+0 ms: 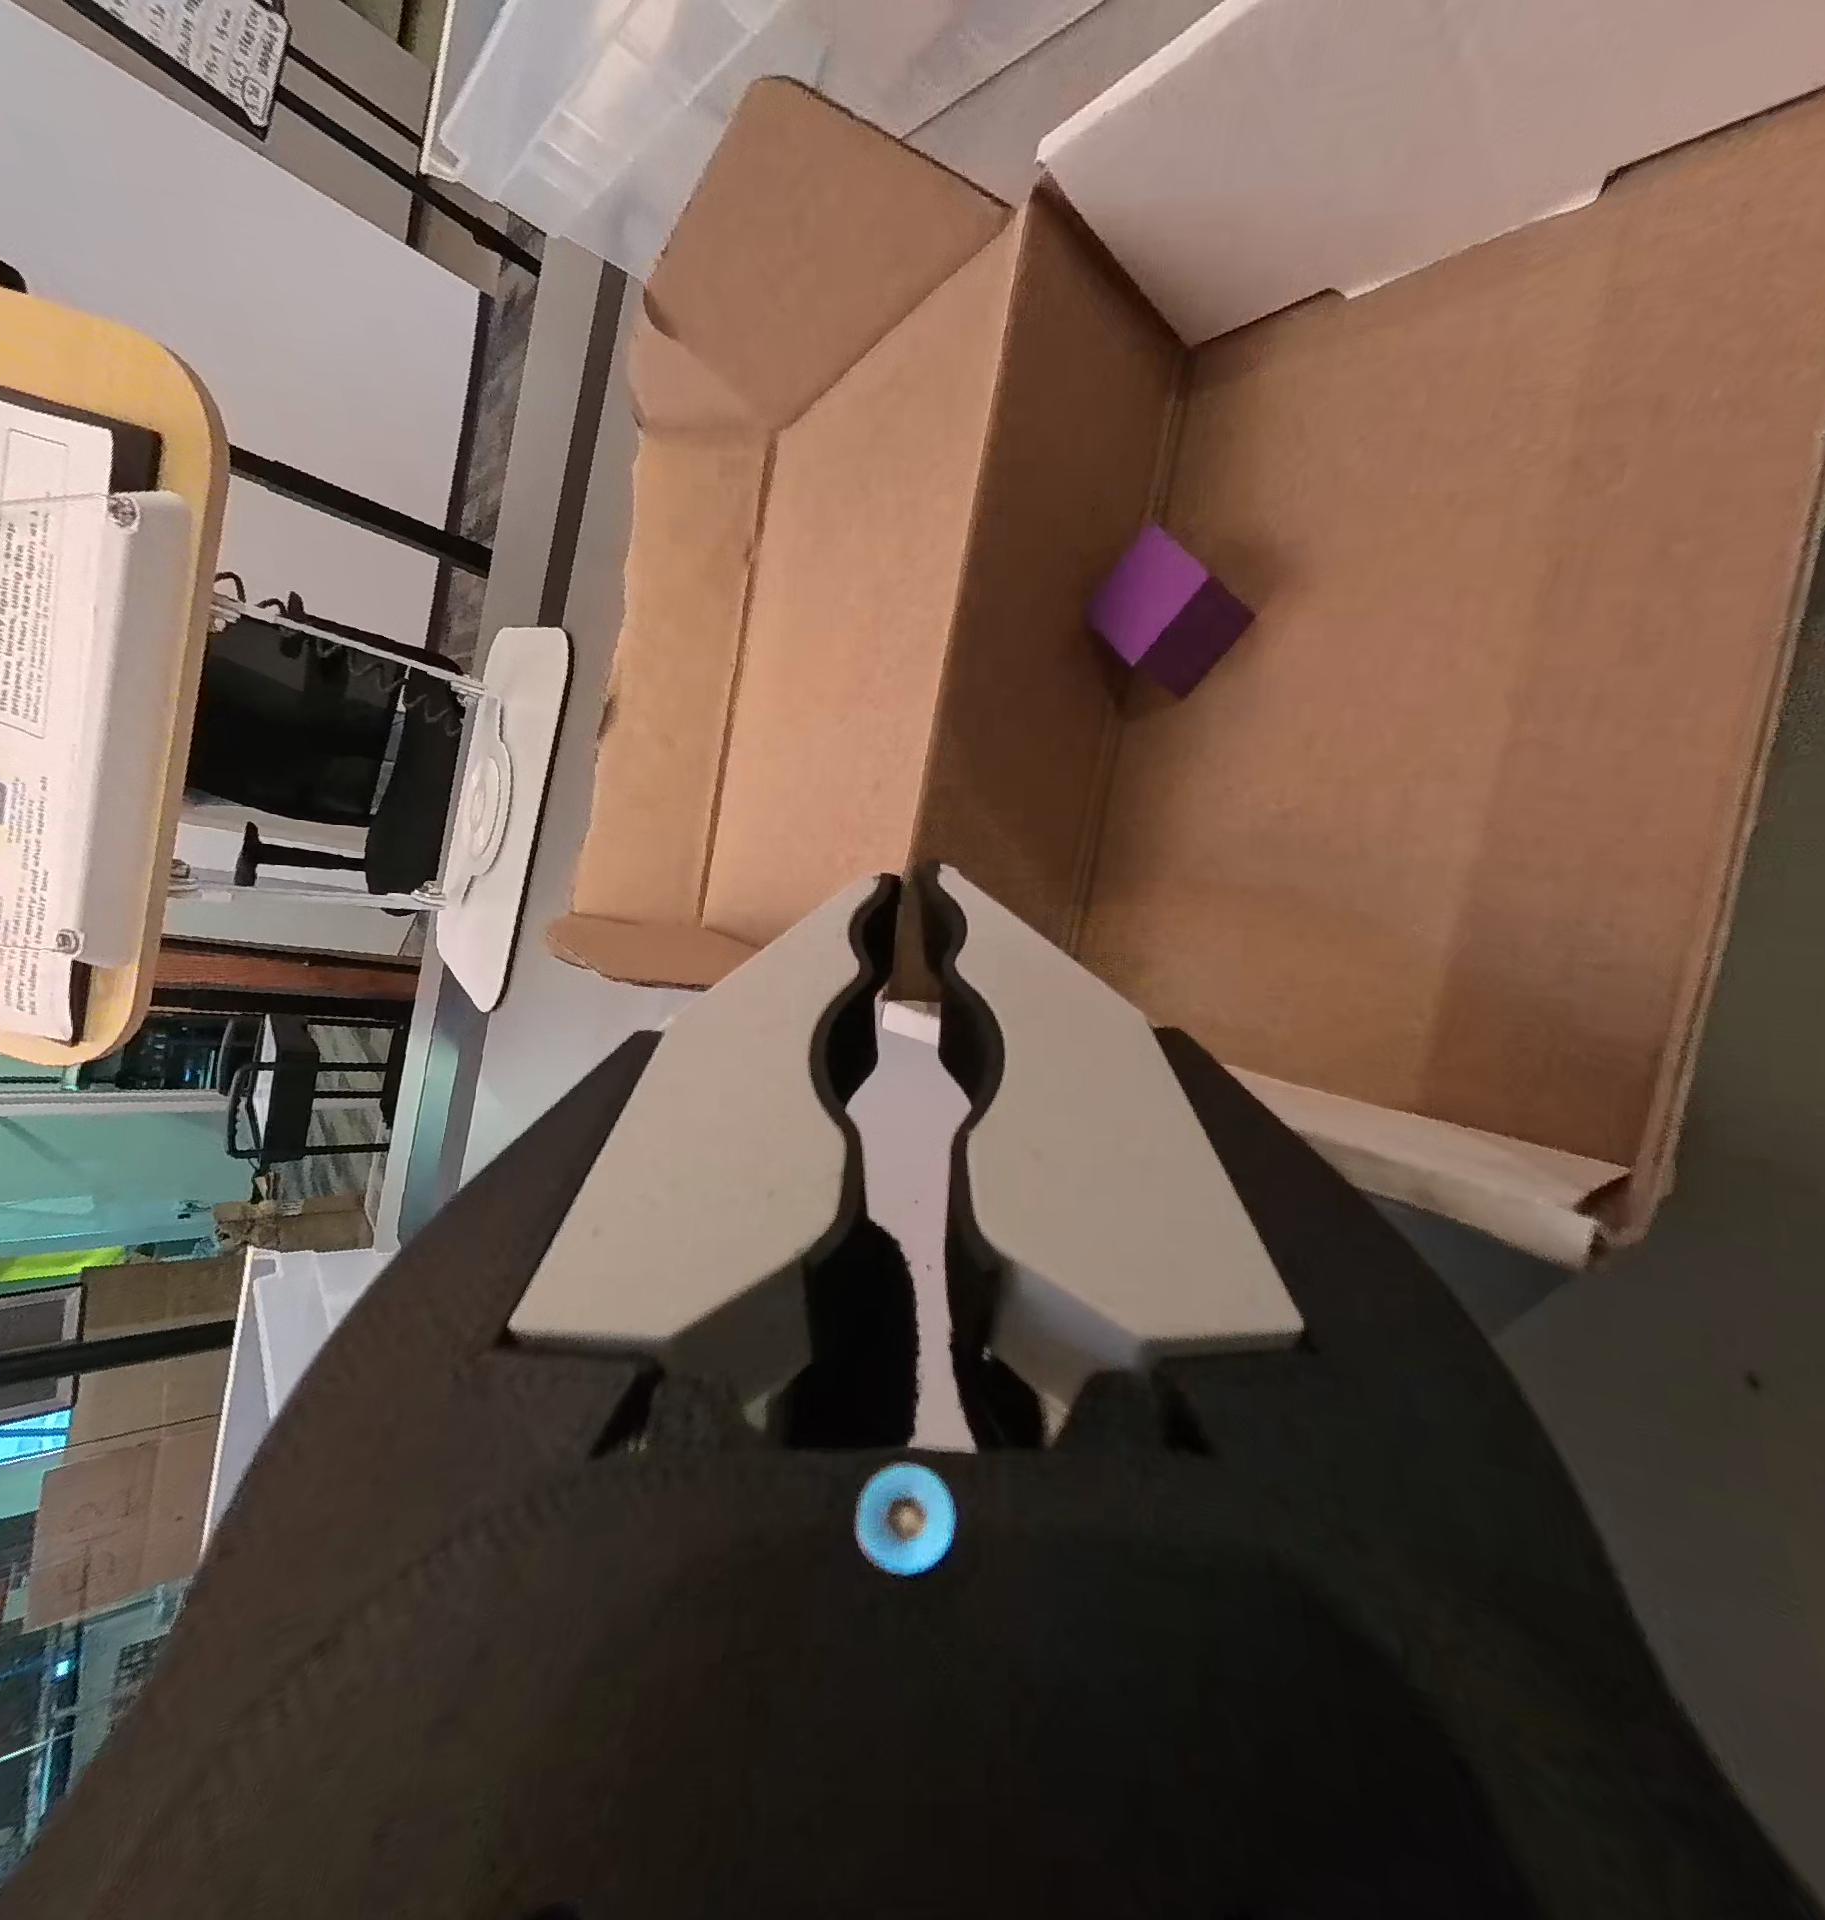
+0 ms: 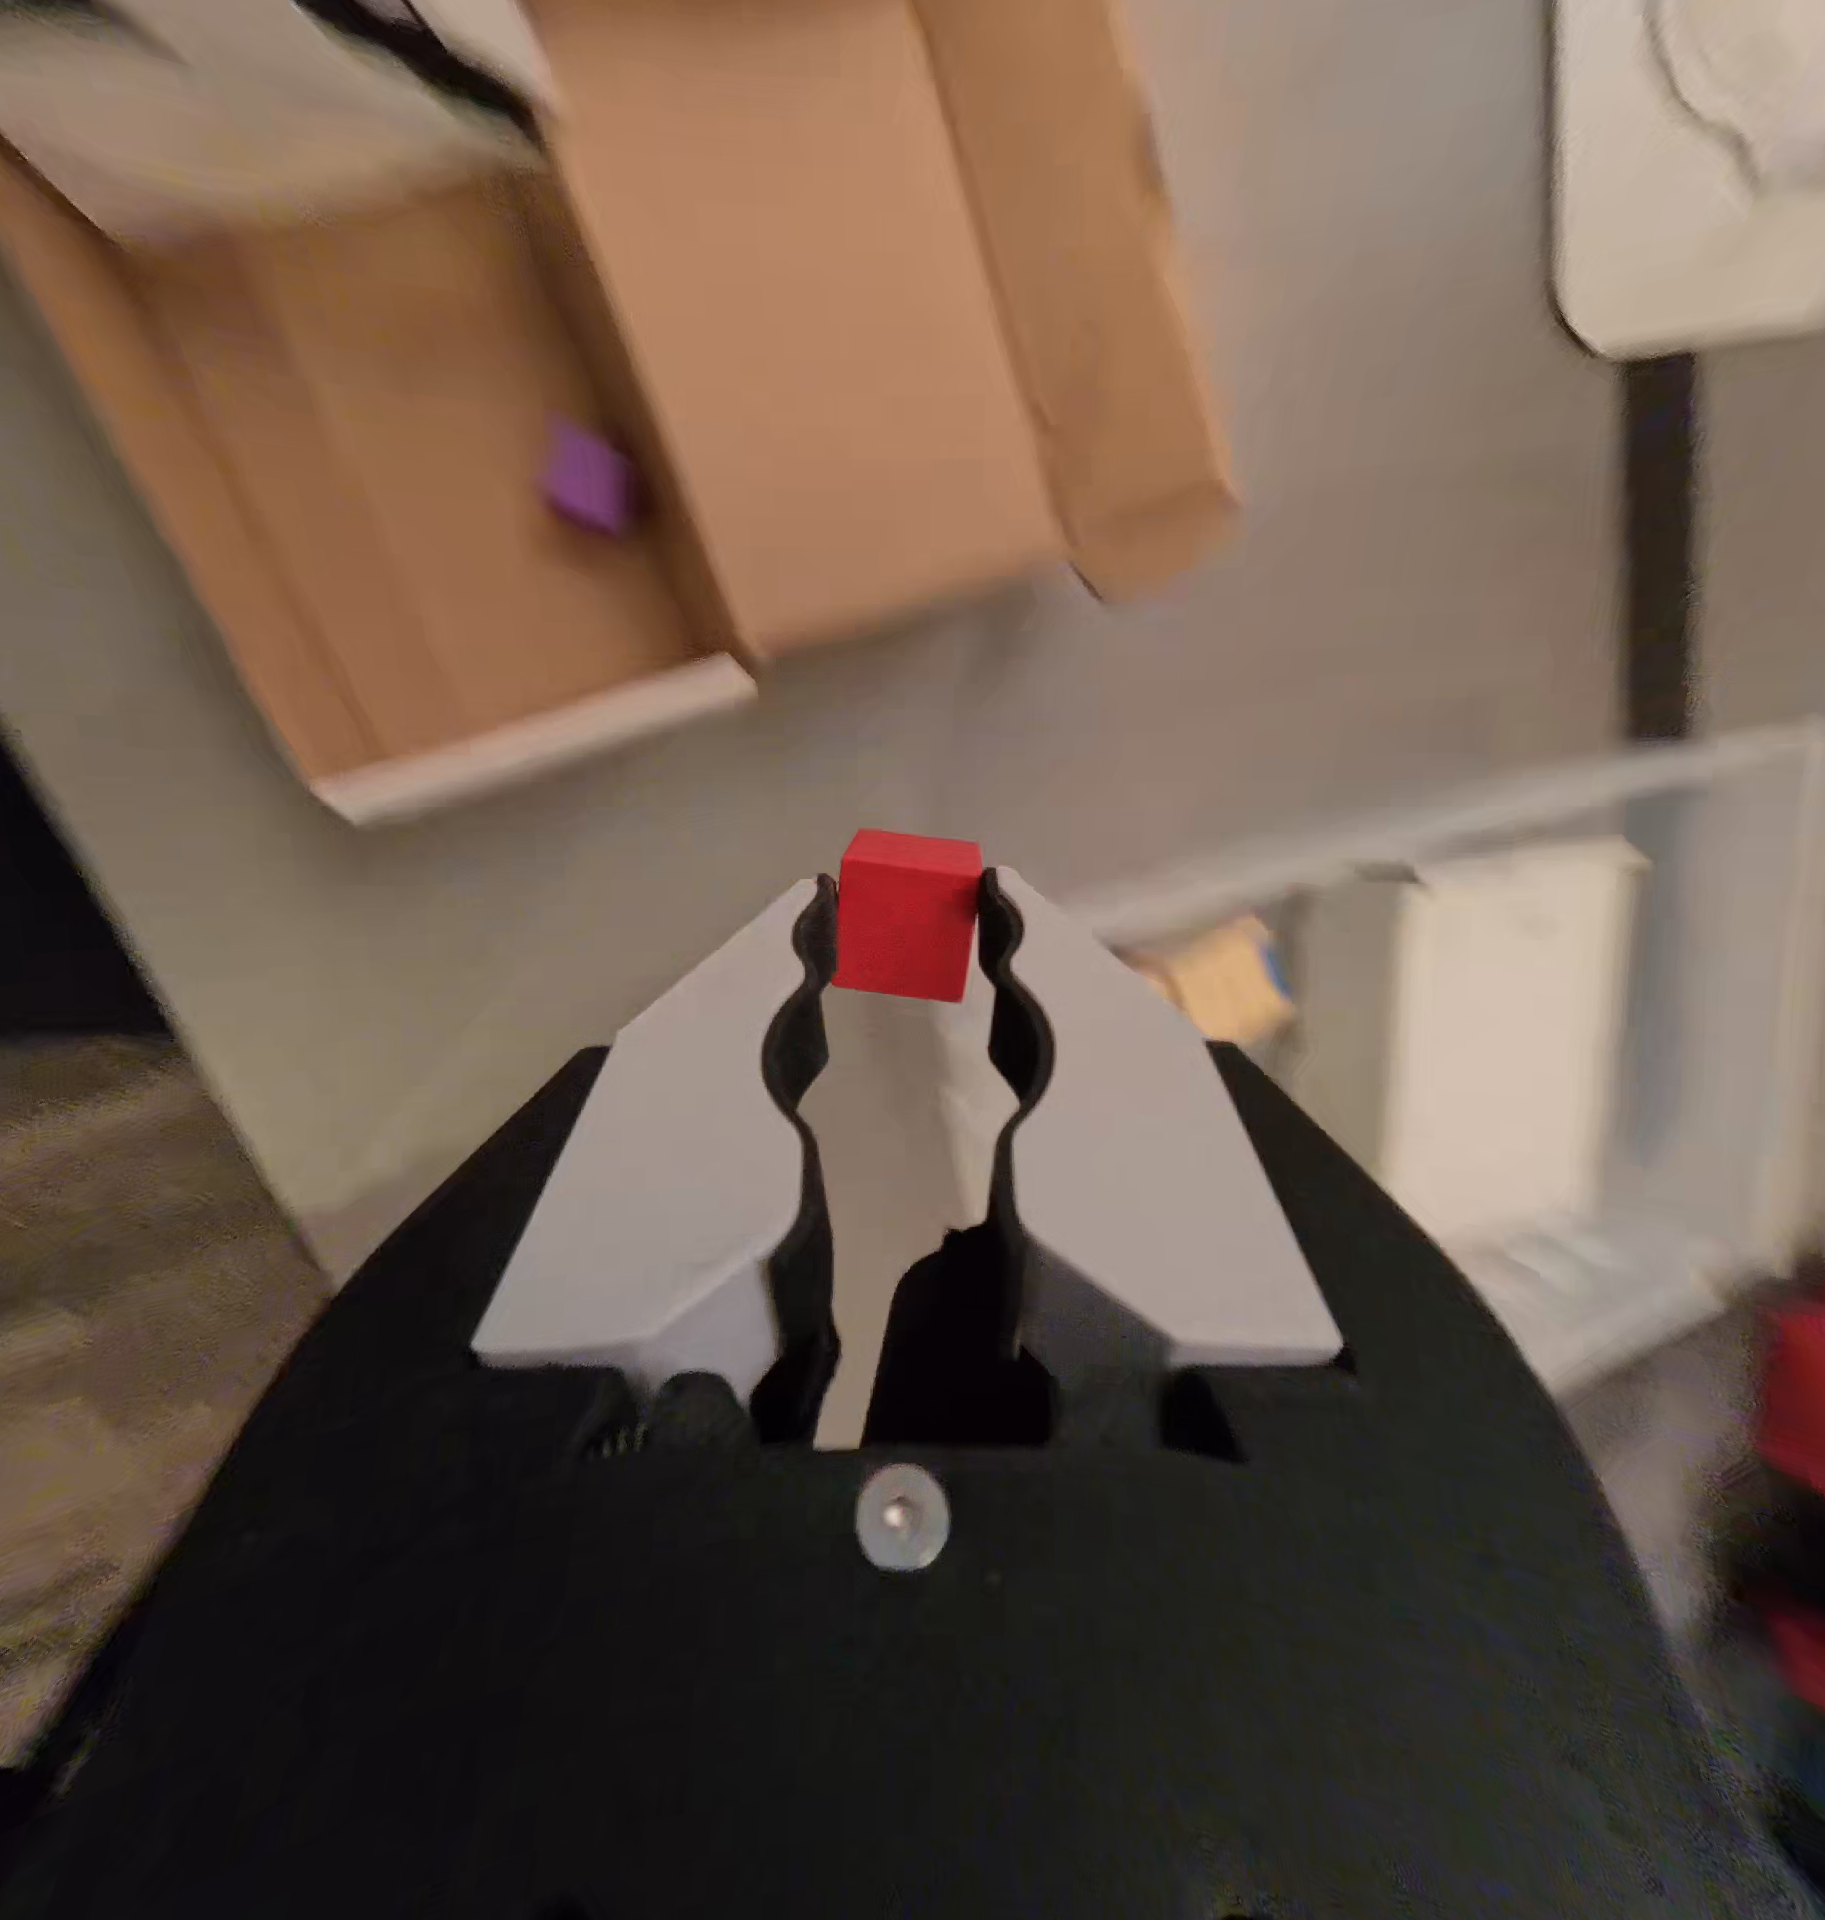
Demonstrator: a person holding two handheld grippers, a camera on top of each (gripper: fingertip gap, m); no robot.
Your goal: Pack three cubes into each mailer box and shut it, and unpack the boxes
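The right gripper (image 2: 906, 894) is pinching a red cube (image 2: 903, 920) at its very tips, clear of the box (image 2: 534, 748). The left gripper (image 1: 910, 888) is hovering at the box's near wall, its tips nearly touching with nothing between them. A purple cube (image 1: 1162, 621) is sitting inside (near the lid hinge). The tip-only pinch could be letting the red cube slip or twist before reaching the box. The box's long axis is running away from the left gripper, its lid (image 1: 866, 520) lying flat.

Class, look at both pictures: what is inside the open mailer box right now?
Inside the open mailer box lies one purple cube, near a side wall. The left hand-held gripper covers a near corner of the floor, so that part cannot be checked. The red cube is outside, in the right hand-held gripper.
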